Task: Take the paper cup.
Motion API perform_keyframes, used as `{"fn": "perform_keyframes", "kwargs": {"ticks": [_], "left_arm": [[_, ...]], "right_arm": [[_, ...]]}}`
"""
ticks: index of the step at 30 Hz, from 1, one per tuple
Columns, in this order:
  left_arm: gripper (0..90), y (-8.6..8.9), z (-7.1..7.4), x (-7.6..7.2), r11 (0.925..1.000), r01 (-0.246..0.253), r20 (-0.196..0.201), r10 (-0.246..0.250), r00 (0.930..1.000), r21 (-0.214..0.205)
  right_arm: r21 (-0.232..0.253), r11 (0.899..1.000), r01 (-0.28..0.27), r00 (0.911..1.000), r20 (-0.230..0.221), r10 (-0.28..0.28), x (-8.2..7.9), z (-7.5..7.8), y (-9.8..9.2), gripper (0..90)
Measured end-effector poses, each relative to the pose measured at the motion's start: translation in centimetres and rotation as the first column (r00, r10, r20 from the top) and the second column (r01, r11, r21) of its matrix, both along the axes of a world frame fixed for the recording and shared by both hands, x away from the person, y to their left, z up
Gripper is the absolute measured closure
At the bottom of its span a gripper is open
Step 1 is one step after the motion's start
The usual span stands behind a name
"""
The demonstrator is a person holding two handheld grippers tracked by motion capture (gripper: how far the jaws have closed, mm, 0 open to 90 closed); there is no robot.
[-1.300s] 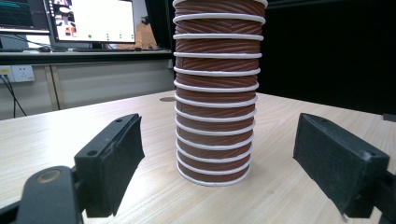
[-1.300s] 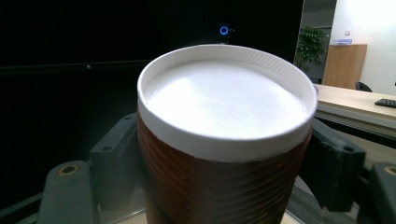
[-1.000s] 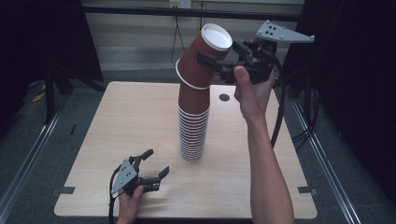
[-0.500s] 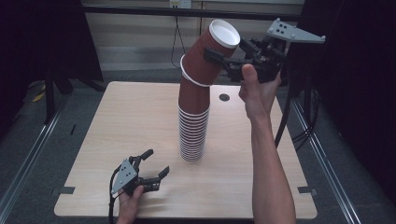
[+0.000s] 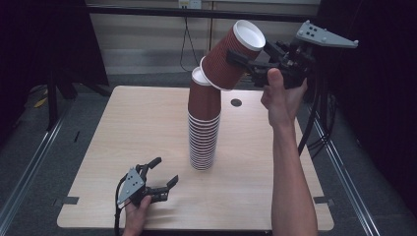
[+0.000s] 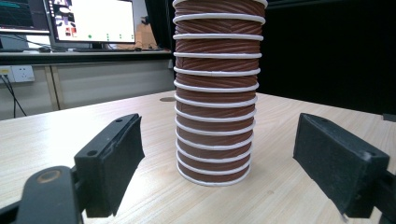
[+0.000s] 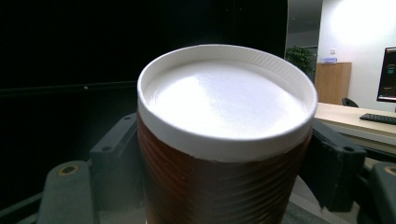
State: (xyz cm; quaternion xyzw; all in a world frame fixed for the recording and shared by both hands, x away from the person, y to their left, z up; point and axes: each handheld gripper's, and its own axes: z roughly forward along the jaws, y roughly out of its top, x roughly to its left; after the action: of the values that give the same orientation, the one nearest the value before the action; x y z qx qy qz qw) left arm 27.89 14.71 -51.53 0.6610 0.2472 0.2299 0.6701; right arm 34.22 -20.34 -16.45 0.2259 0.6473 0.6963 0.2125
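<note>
A tall stack of upside-down brown ribbed paper cups stands in the middle of the wooden table. Above its top, my right gripper is shut on one more such cup, tilted, white base up and to the right; its rim hangs just by the top of the stack. In the right gripper view the held cup sits between both jaws. My left gripper rests open near the table's front edge, pointed at the stack, which stands beyond its spread jaws.
A small dark hole marks the table behind the stack. Dark frames and floor rails flank the table. Monitors on a desk stand far behind in the left gripper view. A cable trails from the right gripper.
The right gripper has carried its cup up and to the right, tilting it further off the stack's top. The left gripper and the stack have stayed still.
</note>
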Motion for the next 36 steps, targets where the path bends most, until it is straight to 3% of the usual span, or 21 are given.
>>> {"fn": "perform_keyframes", "kwargs": {"ticks": [23,36], "left_arm": [[15.6,0.0,0.0,0.0,1.0000,-0.001,-0.001,0.001,1.0000,0.000],[15.6,0.0,0.0,0.0,1.0000,-0.001,-0.001,0.001,1.0000,0.000]], "right_arm": [[0.007,0.998,0.060,0.9980,-0.019,-0.060,-1.3,-1.6,-3.7,22.5],[-0.038,0.997,0.069,0.9961,-0.051,-0.071,-2.2,-3.7,-4.4,22.6]]}}
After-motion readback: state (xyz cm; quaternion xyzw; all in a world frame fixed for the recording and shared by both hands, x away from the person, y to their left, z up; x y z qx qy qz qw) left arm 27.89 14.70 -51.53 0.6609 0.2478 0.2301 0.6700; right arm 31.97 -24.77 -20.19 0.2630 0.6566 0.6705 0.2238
